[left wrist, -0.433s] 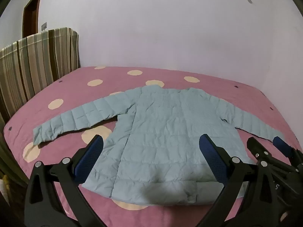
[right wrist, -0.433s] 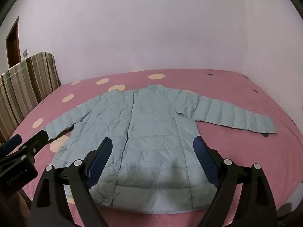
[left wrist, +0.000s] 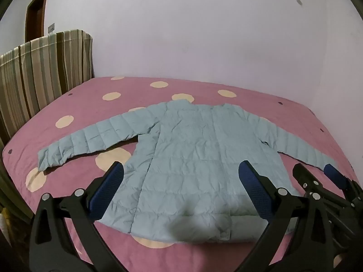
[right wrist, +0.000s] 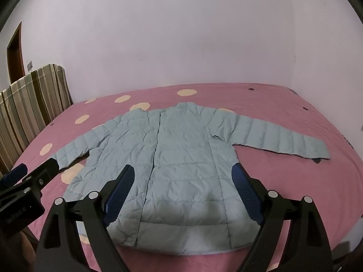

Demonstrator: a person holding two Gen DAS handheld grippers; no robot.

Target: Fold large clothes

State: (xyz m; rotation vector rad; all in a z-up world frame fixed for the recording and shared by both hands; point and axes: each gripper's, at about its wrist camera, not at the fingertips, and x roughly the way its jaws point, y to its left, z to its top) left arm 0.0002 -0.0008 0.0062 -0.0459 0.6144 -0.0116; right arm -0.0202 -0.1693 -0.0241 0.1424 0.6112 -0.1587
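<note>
Left wrist view: my left gripper (left wrist: 180, 174) hangs with its jaws spread wide, gripping nothing, over the pale blue quilted jacket (left wrist: 195, 158) lying flat at centre of the pink dotted bedspread (left wrist: 90, 104). One sleeve (left wrist: 90, 140) runs to nine o'clock; I'd pinch its cuff first, deep enough to catch the slippery puffed shell.

Right wrist view: right gripper (right wrist: 182, 181) also wide open and empty, above the hem. The other sleeve (right wrist: 279, 138) reaches to three o'clock.

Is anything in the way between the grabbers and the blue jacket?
Nothing visible. The jacket lies spread flat on the bed, and both the left gripper and the right gripper hover open above its bottom edge.
</note>
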